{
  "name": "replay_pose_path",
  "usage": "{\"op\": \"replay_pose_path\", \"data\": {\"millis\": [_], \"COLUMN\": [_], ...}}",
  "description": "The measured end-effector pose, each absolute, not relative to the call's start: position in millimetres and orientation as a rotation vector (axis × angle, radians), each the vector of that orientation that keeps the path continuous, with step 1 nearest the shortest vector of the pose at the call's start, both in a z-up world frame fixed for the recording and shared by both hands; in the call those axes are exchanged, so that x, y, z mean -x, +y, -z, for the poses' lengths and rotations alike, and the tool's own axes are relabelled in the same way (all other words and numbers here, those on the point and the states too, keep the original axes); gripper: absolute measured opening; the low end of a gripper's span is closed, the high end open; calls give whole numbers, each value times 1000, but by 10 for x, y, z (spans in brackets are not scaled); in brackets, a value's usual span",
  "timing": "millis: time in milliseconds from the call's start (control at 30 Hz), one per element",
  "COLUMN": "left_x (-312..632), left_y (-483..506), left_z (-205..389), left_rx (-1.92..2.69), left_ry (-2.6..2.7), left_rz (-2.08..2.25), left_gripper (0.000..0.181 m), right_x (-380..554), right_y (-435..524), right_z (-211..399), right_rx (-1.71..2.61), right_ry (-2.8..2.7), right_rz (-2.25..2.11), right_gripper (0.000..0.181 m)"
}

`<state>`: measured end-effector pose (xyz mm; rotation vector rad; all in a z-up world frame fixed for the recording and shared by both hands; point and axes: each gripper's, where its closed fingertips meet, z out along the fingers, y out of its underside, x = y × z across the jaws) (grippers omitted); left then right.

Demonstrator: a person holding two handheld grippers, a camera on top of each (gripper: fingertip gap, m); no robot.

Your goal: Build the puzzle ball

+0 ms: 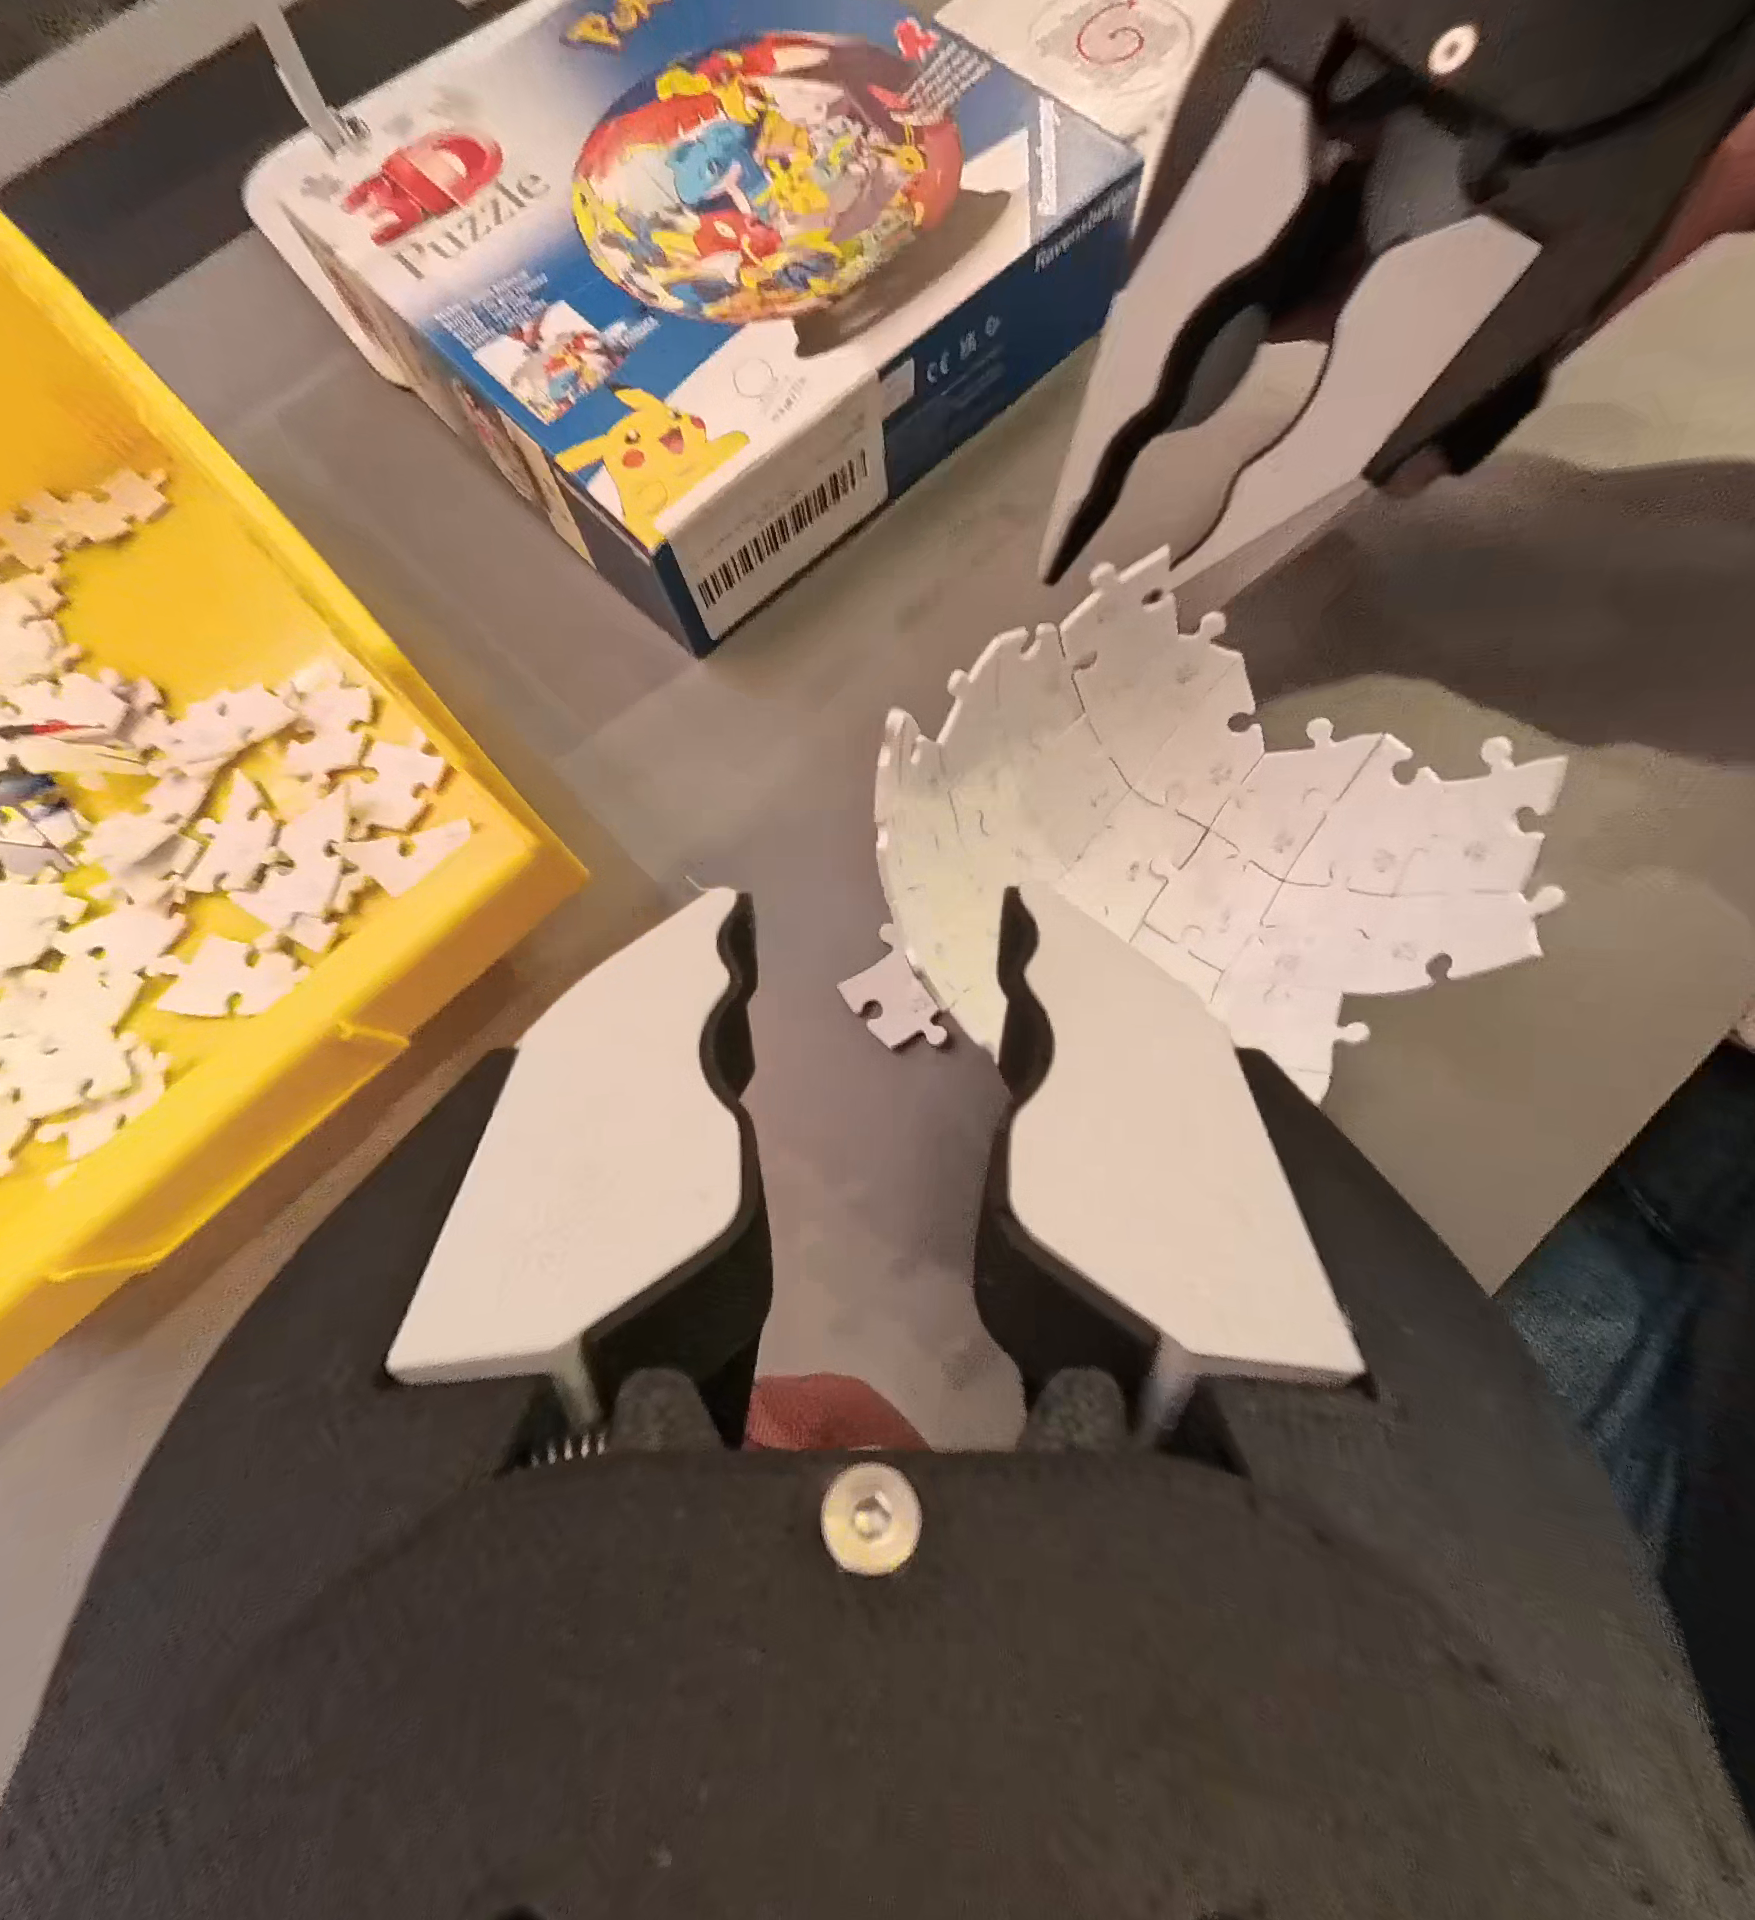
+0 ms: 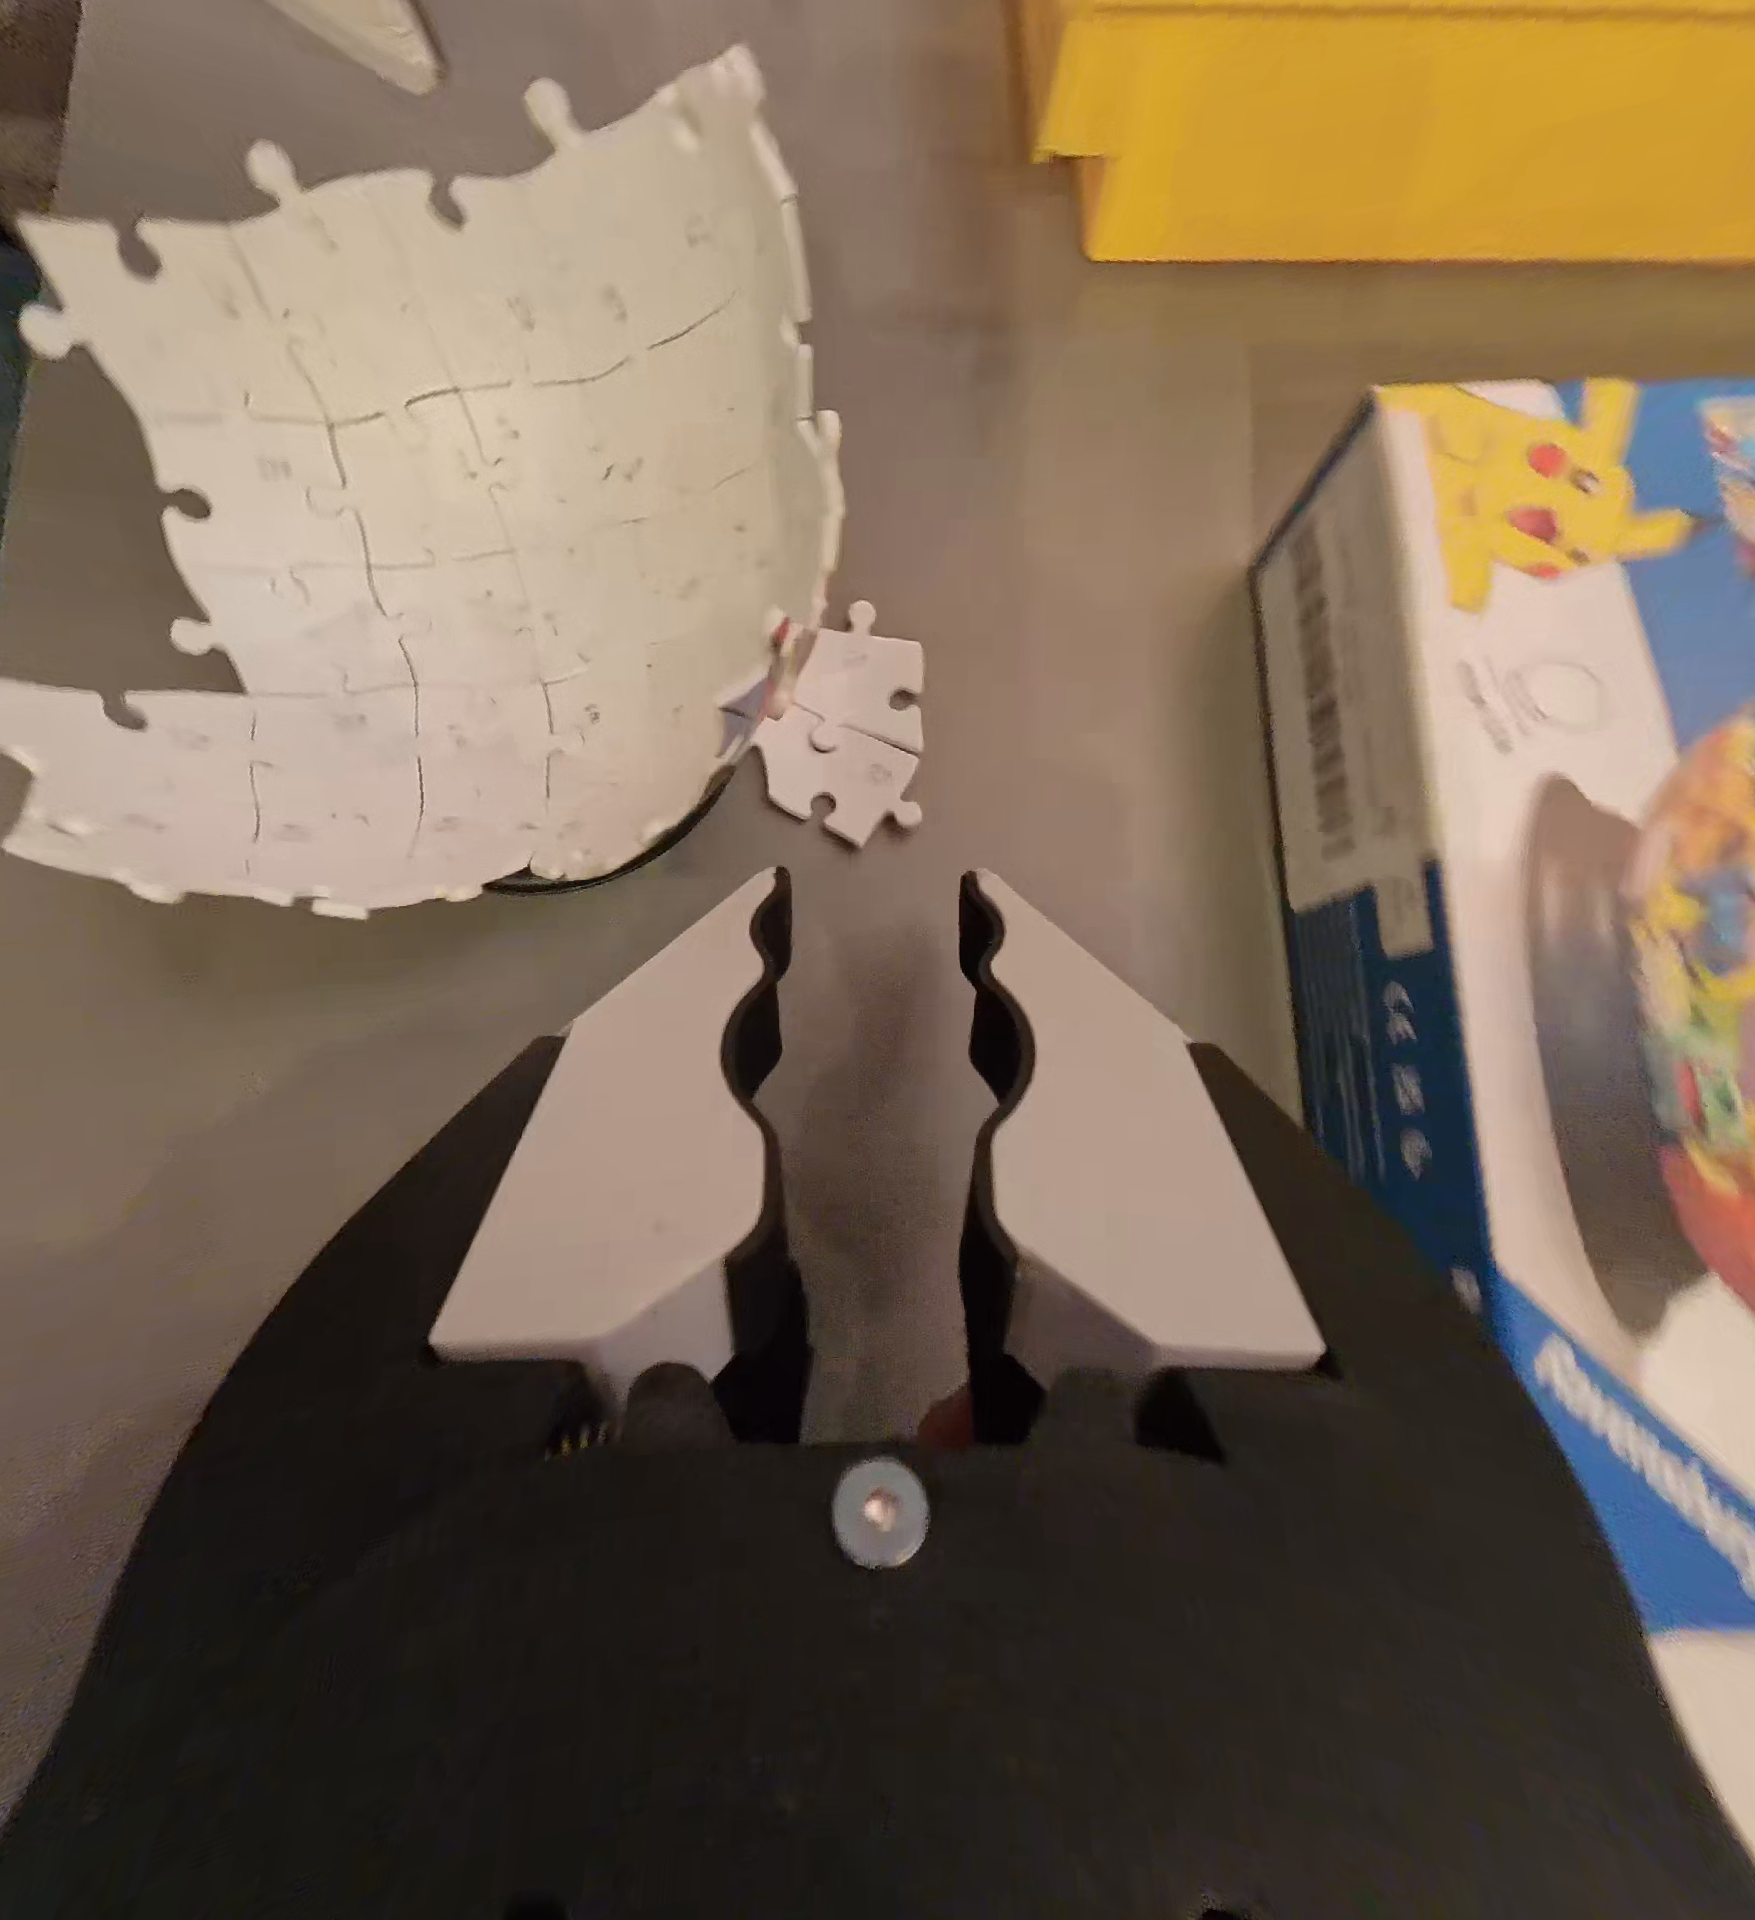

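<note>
Holding my left gripper (image 1: pixel 868 914) parted and empty, I see its right finger (image 1: pixel 1122 1132) overlapping the near edge of the half-built ball (image 1: pixel 1195 831) on the table (image 1: pixel 748 748). My right gripper (image 2: pixel 873 883) also gapes empty, just short of a loose joined pair (image 2: pixel 847 743) beside the ball's right rim; the yellow bin (image 1: pixel 229 582) of pieces sits left.

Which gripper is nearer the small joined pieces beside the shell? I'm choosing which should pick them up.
Left. The left gripper has the joined pieces almost between its fingertips; the right gripper hovers beyond the shell.
</note>
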<state>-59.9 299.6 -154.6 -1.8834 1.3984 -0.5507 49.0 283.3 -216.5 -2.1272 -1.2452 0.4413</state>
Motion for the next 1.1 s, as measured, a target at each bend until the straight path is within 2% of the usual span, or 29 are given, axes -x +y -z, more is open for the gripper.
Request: {"op": "replay_pose_path", "data": {"millis": [233,300,467,1100], "left_x": [538,527,538,544], "left_y": [2977,3014,3120,3073], "left_z": [1659,1671,1656,1529], "left_rx": [1872,1883,1878,1834], "left_ry": [1405,1383,1330,1387], "left_rz": [658,688,728,681], "left_gripper": [44,44,42,44], "right_x": [-241,-185,-198,-1037], "right_y": [2906,2921,2944,2384], "right_z": [2321,2328,2321,2093], "right_rx": [2019,2019,2054,2188], "right_ry": [-1496,-1487,-1433,-1146], "right_rz": [-524,-588,-643,-590], "right_gripper": [39,32,31,31]}}
